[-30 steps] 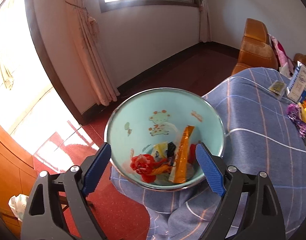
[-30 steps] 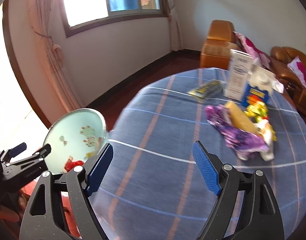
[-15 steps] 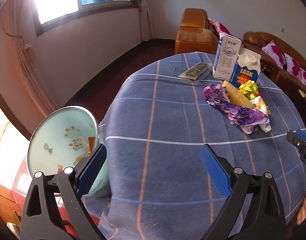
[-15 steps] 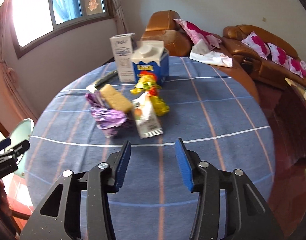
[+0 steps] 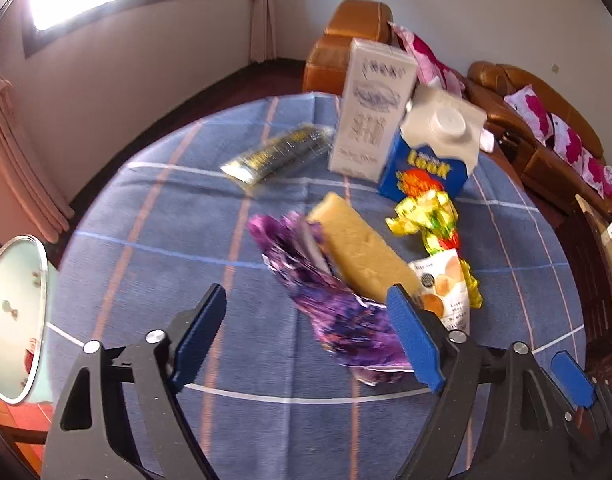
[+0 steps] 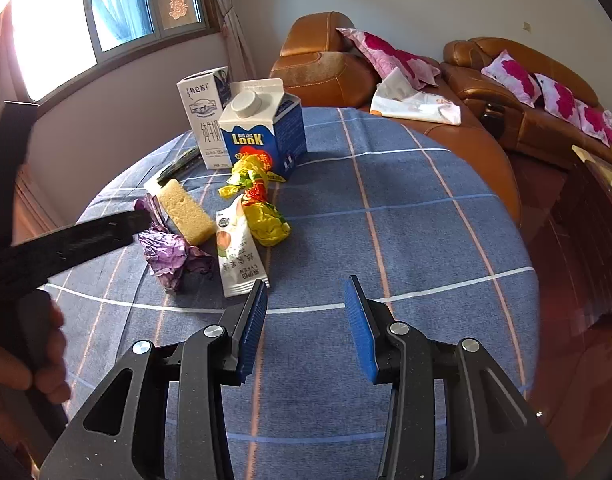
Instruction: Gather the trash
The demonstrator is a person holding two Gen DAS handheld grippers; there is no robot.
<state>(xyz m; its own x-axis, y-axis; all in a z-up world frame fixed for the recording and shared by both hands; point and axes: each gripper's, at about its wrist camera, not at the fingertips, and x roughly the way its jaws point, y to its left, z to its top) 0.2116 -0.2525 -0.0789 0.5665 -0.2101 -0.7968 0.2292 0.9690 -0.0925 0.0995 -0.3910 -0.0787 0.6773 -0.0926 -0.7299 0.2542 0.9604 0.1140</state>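
Trash lies in a pile on the blue checked tablecloth [image 5: 146, 240]: a crumpled purple wrapper [image 5: 338, 312], a yellow sponge [image 5: 362, 248], a white snack sachet [image 5: 446, 288] and a yellow-red wrapper [image 5: 430, 216]. My left gripper [image 5: 306, 340] hovers over the purple wrapper's near end. Its jaws are closing, and the pads stand apart from the wrapper. My right gripper [image 6: 306, 328] is half narrowed over bare cloth, just right of the sachet [image 6: 238, 256], with nothing between its pads. The light blue trash bowl [image 5: 10, 312] sits at the table's left edge.
A white milk carton [image 5: 370, 120] and a blue carton [image 5: 430, 160] stand upright behind the pile. A flat dark-gold packet [image 5: 278, 152] lies left of them. A brown sofa [image 6: 506, 80] with pink cushions is behind the table. A hand [image 6: 38, 352] holds the left gripper.
Both views swung from the bowl side over to the trash pile. The right jaws narrowed a lot. The purple wrapper now lies between the left fingers, whose gap has shrunk.
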